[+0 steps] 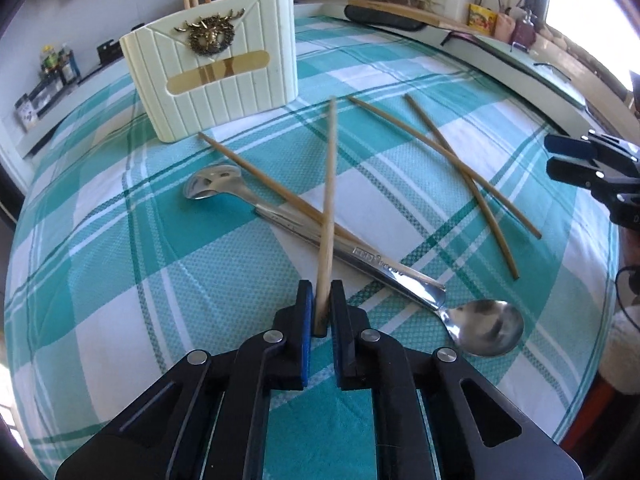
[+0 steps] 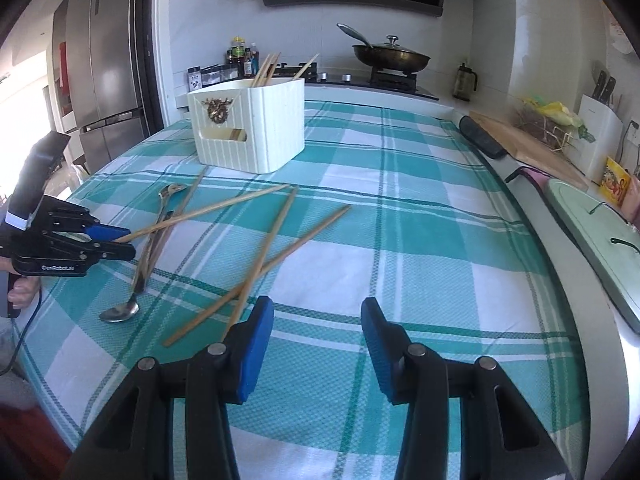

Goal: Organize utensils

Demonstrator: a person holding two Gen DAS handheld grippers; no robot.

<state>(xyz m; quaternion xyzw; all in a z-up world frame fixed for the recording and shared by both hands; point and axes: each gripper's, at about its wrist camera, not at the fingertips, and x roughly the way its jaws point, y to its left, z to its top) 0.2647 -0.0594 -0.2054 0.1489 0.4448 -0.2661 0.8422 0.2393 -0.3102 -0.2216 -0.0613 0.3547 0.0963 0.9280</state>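
Our left tongs (image 1: 321, 307) are clamped on the near end of one chopstick (image 1: 329, 196), its far end pointing toward the cream holder (image 1: 216, 76); our right tongs (image 2: 316, 344) hang apart and empty above the checked cloth (image 2: 420, 280) on the counter. Several chopsticks (image 2: 266, 68) already stand in the holder, so we judge the job partly done; three loose chopsticks (image 1: 444, 156) and two spoons (image 1: 486, 326) lie scattered on the cloth in front of it, waiting to be put away.
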